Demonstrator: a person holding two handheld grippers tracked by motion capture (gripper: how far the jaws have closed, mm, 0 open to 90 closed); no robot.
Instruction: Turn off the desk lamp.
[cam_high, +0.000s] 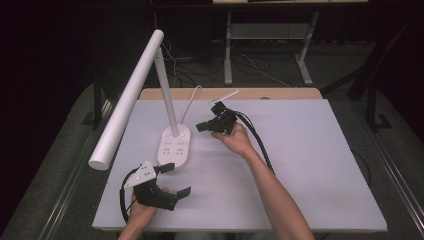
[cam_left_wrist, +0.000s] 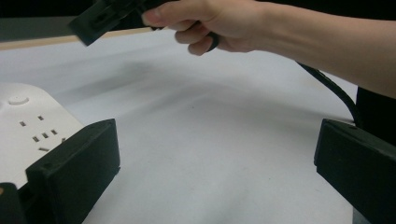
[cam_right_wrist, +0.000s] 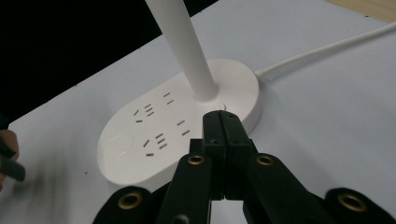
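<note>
Right gripper (cam_high: 204, 127) is held clenched, nothing between its jaws, just beside the lamp base (cam_high: 174, 146), which is found toward the table's (cam_high: 310, 165) left edge; left gripper (cam_high: 176, 179) is spread wide.

The lamp's stem (cam_right_wrist: 180, 42) is cut off at the top edge in the right gripper view. Its white cord (cam_right_wrist: 327, 49) runs out at the right edge. A blurred hand (cam_right_wrist: 8, 156) sits at the left edge.
</note>
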